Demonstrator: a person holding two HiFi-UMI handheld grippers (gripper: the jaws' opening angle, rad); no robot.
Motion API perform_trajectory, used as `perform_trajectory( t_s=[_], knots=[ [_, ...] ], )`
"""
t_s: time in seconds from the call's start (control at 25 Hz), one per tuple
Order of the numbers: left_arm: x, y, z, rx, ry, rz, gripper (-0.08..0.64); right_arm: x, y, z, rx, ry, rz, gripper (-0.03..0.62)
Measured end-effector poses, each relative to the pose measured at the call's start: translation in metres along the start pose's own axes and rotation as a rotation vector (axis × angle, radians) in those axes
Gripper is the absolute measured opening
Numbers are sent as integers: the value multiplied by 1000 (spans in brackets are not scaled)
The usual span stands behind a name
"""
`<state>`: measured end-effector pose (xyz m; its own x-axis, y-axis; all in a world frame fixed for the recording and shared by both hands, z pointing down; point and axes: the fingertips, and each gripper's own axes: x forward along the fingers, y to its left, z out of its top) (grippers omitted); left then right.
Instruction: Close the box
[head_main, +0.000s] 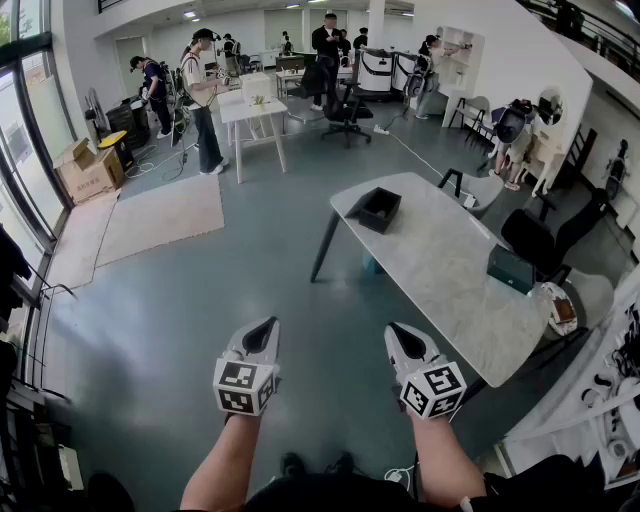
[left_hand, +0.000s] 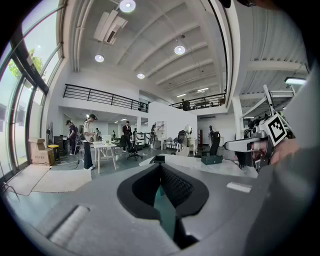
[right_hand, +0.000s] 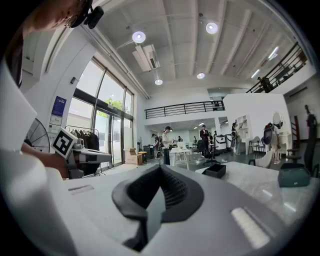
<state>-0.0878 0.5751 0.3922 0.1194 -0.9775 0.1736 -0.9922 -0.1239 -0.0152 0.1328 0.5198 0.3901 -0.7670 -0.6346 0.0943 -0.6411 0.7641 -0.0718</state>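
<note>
Nothing is done yet. The left claw and the right claw are both closed on nothing. The small black box, which looks open, sits at one o'clock on the pale marble tabletop, well apart from them.

— What colour is the box beyond the fingers?
— Black, on a pale grey marbled table.
— And the case right of them?
— Dark teal.
— The left gripper and right gripper?
— Light grey, black pads, black-and-white square markers on the cubes.
</note>
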Motion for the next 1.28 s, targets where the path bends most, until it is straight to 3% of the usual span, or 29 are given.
perform_trajectory(
  t_s=[0.32,0.52,0.84,1.04,1.28],
  knots=[
    [15,-12,-6,-9,11,13,11,-2,-22,-8,18,9,-2,2],
    [18,-40,1,-1,-38,-43,11,-17,-30,-8,58,-9,-8,2],
    [26,-75,11,7,-32,-22,11,-62,-60,-20,127,-2,0,2],
    [39,-109,5,6,-17,-46,11,-81,-84,-29,164,-1,7,2],
    [59,-105,0,-9,-5,-43,11,-72,-96,-38,163,22,18,2]
  ],
)
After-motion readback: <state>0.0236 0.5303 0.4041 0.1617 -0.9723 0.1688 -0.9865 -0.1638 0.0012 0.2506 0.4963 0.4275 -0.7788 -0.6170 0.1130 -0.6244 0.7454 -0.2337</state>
